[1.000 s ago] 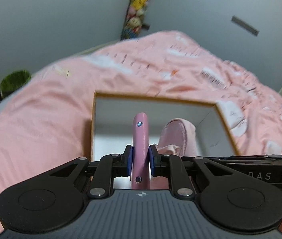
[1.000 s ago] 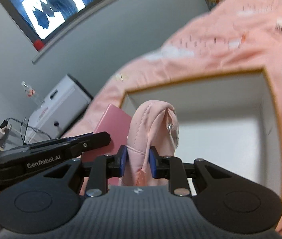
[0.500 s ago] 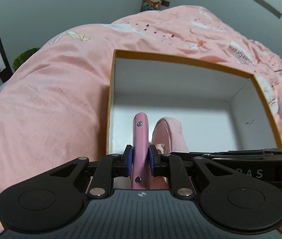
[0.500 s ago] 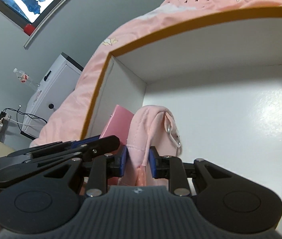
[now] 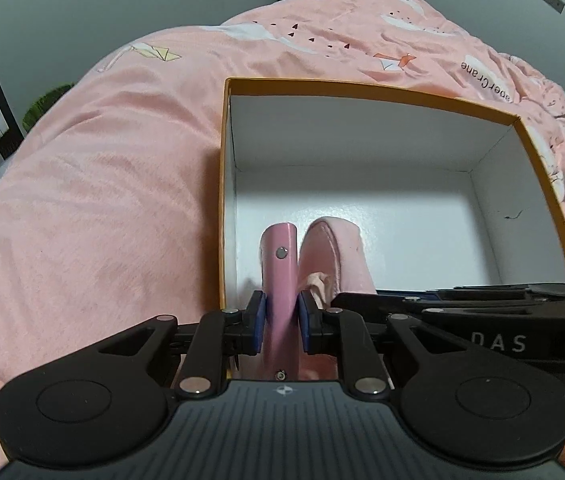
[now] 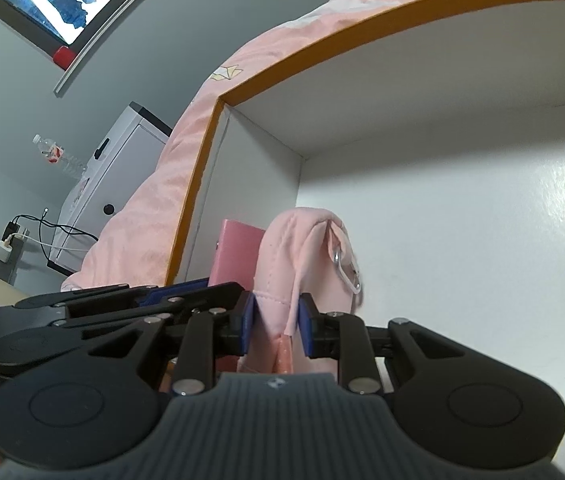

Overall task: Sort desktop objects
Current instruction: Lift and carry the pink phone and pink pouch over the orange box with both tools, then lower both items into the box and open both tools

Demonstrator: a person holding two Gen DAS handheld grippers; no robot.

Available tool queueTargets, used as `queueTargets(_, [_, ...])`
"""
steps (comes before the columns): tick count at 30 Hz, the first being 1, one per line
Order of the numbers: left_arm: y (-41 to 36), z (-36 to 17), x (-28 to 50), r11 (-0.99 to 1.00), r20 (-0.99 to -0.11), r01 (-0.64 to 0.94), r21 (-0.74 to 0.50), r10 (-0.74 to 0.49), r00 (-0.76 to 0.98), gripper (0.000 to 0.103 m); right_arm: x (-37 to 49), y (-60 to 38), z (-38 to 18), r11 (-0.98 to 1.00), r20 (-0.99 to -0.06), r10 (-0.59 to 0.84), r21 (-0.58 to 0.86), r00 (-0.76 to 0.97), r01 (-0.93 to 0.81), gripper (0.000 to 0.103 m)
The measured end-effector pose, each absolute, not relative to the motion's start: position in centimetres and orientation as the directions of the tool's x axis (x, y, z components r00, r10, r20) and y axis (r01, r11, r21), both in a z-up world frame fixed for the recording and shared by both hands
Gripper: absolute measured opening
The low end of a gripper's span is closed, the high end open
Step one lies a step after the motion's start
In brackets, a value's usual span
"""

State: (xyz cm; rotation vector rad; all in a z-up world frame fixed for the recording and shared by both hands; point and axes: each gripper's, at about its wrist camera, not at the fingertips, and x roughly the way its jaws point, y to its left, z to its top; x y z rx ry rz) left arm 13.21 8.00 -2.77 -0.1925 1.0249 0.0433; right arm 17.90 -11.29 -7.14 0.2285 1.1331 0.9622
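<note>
**A:** Start at the left. Why is the left gripper holding that pink case edge-on?

**B:** Its blue fingers are nearly closed, clamped on the two flat faces of the slim case. Held by the thin dimension, it stands upright and can slide down close to the box's left wall. In the left wrist view the case's far end is already inside the box, over the white floor near that wall.

**A:** And the box sits on the bed?

**B:** Yes, on the pink quilt, open side up, so both hands can come in from above. Nothing else shows in it besides the two held things.

**A:** Moving right, then.

**B:** The right gripper is just beside the left one. Its fingers are also close together, pinching the pink fabric pouch along a stitched seam. Soft cloth bunches, so a seam gives a firmer hold, I'd judge. A metal clip hangs from the pouch's right side.

**A:** Where is the pouch relative to the case?

**B:** Directly to its right, the two nearly touching; I cannot tell whether they do. Whether either rests on the box floor is hidden by the grippers.

**A:** So what's next?

**B:** Probably letting go of both; the pouch may slump.
</note>
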Motion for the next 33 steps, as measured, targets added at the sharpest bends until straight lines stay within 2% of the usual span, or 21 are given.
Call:
queueTargets(6, [9.1, -0.9, 11.9, 0.974, -0.813, -0.116, -0.193, -0.092, 0.575, 0.028, 17.4, -10.4, -6.7, 0.593, -0.660, 0.740, 0.549, 0.129, -0.589, 0.025])
queueTargets(12, [9.4, 0.8, 11.1, 0.980, -0.796, -0.114, -0.164, -0.063, 0.602, 0.034, 16.6, -8.4, -6.8, 0.557, -0.665, 0.741, 0.527, 0.096, -0.642, 0.025])
queueTargets(26, [10.4, 1.0, 10.2, 0.977, -0.807, -0.144, -0.158, -0.044, 0.588, 0.036, 15.3, -5.7, -7.4, 0.582, -0.722, 0.680, 0.428, 0.125, -0.691, 0.023])
queueTargets(33, [10.2, 1.4, 9.5, 0.977, -0.806, -0.144, -0.158, -0.044, 0.590, 0.037, 14.6, -5.8, -6.4, 0.606, -0.734, 0.654, 0.364, 0.183, -0.707, 0.034])
